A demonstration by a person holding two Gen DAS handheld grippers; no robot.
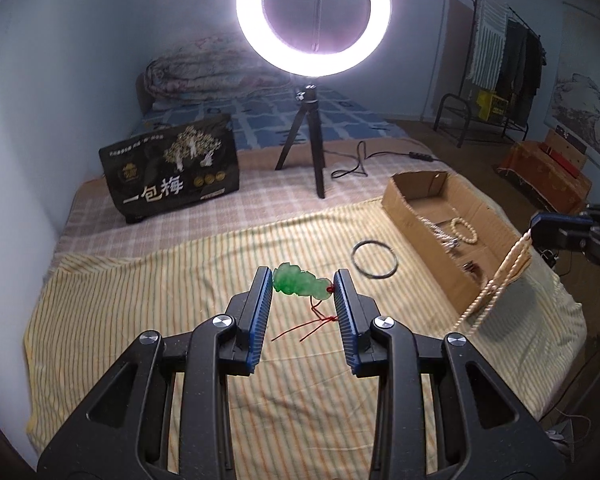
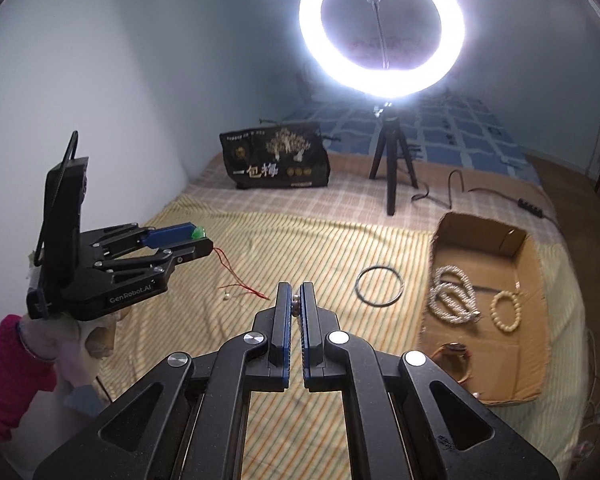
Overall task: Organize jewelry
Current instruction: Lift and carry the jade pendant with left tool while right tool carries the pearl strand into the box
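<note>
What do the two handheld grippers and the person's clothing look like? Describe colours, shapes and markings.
Both the left gripper and the right gripper are black, with jointed linkage arms, silver round pivot caps and blue ribbed pads. The left carries white "GenRobot.AI" lettering and a black cable. The person wears a magenta sleeve and a pale glove.

Glaring ring light [image 1: 314, 16] over bed [image 1: 300, 120]

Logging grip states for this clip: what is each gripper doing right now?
Left gripper: closed on the green jade pendant.
Right gripper: shut on the pale beaded necklace, which hangs from it.
</note>
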